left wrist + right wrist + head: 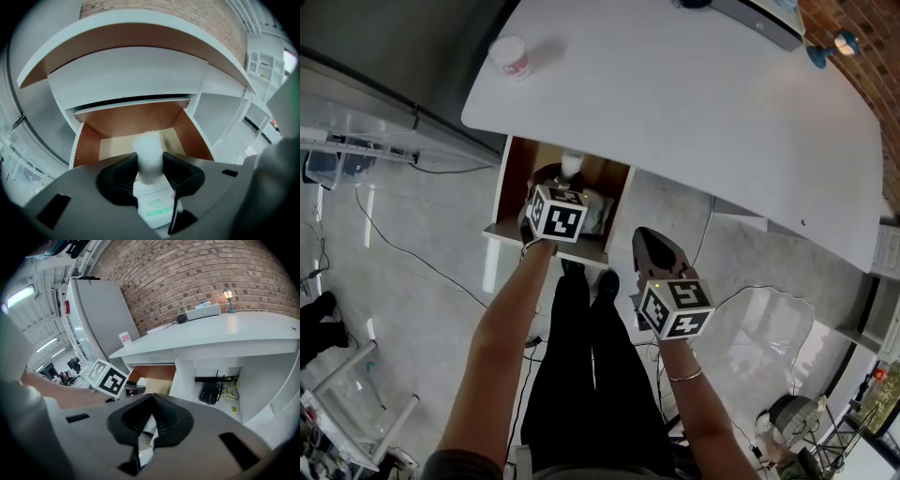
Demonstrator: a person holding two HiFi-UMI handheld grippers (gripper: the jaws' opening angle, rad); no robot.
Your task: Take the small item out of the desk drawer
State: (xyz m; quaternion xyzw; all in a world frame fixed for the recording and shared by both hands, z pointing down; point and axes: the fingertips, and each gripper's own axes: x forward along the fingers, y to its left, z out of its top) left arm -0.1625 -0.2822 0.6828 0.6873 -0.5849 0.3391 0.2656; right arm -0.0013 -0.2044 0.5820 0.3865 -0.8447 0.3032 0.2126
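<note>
A small white bottle (151, 187) with a white cap and a green-printed label sits between the jaws of my left gripper (150, 171), which is shut on it. In the head view this gripper (567, 180) hangs over the open desk drawer (517, 187), the bottle's cap (572, 164) showing just past its marker cube. The drawer (93, 140) has brown walls and a pale floor. My right gripper (645, 239) is to the right of the drawer's front, its jaws shut (150, 399) with nothing between them.
The white desk top (675, 103) bears a white cup with a red label (510, 58), a grey device (759, 19) and a small lamp (839, 44). A black box with cables (209, 392) sits under the desk. The person's legs (581, 375) stand before the drawer.
</note>
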